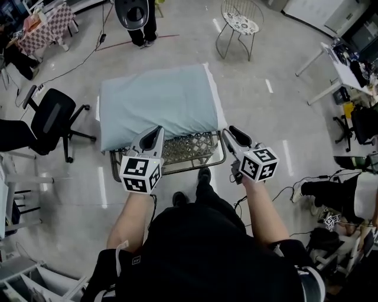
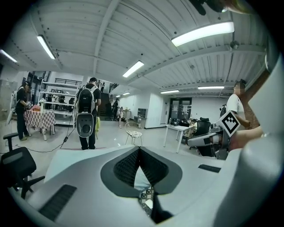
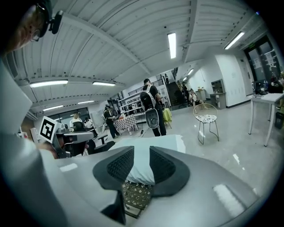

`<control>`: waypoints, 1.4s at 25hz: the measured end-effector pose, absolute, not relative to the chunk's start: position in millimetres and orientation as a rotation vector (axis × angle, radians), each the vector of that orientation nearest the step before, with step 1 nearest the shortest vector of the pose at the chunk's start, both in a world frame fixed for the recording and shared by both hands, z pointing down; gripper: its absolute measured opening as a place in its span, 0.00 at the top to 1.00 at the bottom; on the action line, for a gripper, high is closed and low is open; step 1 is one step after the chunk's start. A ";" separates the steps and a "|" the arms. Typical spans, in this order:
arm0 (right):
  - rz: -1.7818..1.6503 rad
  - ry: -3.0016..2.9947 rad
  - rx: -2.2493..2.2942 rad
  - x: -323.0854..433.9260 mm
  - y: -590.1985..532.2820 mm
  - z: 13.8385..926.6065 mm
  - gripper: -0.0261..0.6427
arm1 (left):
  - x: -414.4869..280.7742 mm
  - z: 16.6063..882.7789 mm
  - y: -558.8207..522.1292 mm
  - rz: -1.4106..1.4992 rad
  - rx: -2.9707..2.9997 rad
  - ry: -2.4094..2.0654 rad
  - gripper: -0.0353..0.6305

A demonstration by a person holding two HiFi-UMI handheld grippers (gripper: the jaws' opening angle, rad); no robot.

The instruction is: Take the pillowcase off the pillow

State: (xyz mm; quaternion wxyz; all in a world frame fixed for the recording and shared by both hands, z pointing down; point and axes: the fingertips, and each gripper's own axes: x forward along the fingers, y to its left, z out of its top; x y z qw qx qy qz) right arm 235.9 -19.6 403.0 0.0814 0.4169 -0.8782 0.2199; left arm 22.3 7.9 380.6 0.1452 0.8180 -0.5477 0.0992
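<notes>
Black cloth of the person's top [image 1: 207, 253] fills the bottom of the head view, and from it two bare forearms [image 1: 131, 218] reach forward, roughly side by side and only a little below level, each hand wrapped round a tool. On that side the left gripper [image 1: 158, 130] has its tip over the near edge of the pillowcase [image 1: 156, 100], while the right gripper [image 1: 227, 133] sits just off the near right corner; I cannot tell from above whether either touches the cloth. That pale blue-green pillowcase covers a pillow [image 1: 216, 103] whose white end peeks out along the right side, and the whole thing lies flat on a low bench [image 1: 189, 150] with a lattice seat. An office chair [image 1: 53, 118] stands to the left, a wire chair [image 1: 239, 23] beyond, and someone stands at the far side [image 1: 139, 17]. Looking along the left gripper's own view, its jaws meet at the tips with nothing caught between them, and a sliver of pillowcase and lattice shows lower down behind them. Looking along the right gripper's view, its jaws stand a little apart, the pillowcase visible through the gap, the pads not pressing on it.
</notes>
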 end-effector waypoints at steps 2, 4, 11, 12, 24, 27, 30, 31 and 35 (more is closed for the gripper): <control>0.684 -2.617 1.234 242.0 -37.8 412.7 0.78 | 26.6 387.9 -6.8 0.308 2.330 -1.588 0.95; 0.710 -2.611 1.216 249.4 -56.7 423.0 0.78 | 32.7 396.8 -23.4 0.330 2.297 -1.599 0.95; 0.814 -2.587 1.105 278.4 -119.8 469.4 0.76 | 69.7 428.7 -76.5 0.421 2.196 -1.616 0.95; 0.828 -2.580 1.083 281.3 -125.9 477.1 0.76 | 75.6 433.8 -82.9 0.439 2.190 -1.619 0.95; 0.946 -2.400 0.980 289.1 -155.3 567.0 0.71 | 95.8 513.6 -117.9 0.530 2.100 -1.516 0.83; 1.025 -2.383 0.949 282.3 -162.2 589.2 0.67 | 90.8 539.2 -121.8 0.562 2.065 -1.493 0.79; 1.065 -2.349 0.936 280.6 -171.6 613.9 0.65 | 85.2 561.7 -123.1 0.601 2.037 -1.476 0.75; 1.072 -2.335 0.927 280.0 -173.9 622.2 0.64 | 82.9 567.8 -123.2 0.607 2.029 -1.471 0.74; 1.142 -2.290 0.864 275.0 -176.6 653.2 0.58 | 75.1 590.9 -121.8 0.634 2.003 -1.448 0.73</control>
